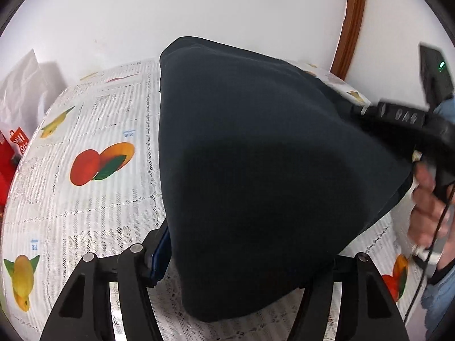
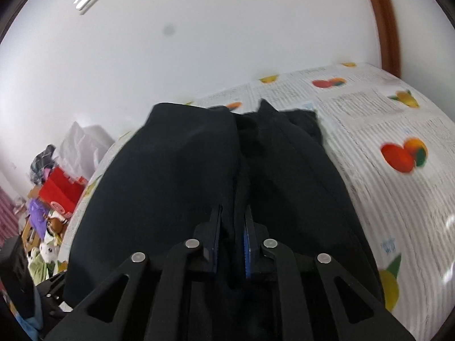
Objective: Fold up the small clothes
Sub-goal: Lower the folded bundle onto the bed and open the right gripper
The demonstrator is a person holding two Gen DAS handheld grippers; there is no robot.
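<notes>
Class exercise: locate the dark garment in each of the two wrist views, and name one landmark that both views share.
Left wrist: the dark garment fills the centre, draped over the left gripper.
Right wrist: it fills the lower centre, pinched in the right gripper.
Shared landmark: the fruit-print tablecloth.

Dark garment (image 1: 256,170) drapes over the left gripper (image 1: 241,258) above the tablecloth (image 1: 85,213).

Table (image 1: 85,213) covered by a white lace-pattern cloth (image 2: 398,204) printed with fruit. 1 dark garment (image 1: 256,170) rests on it directly ahead of the left gripper, spreading rightward. Printed fruit lies left of that gripper.
</notes>
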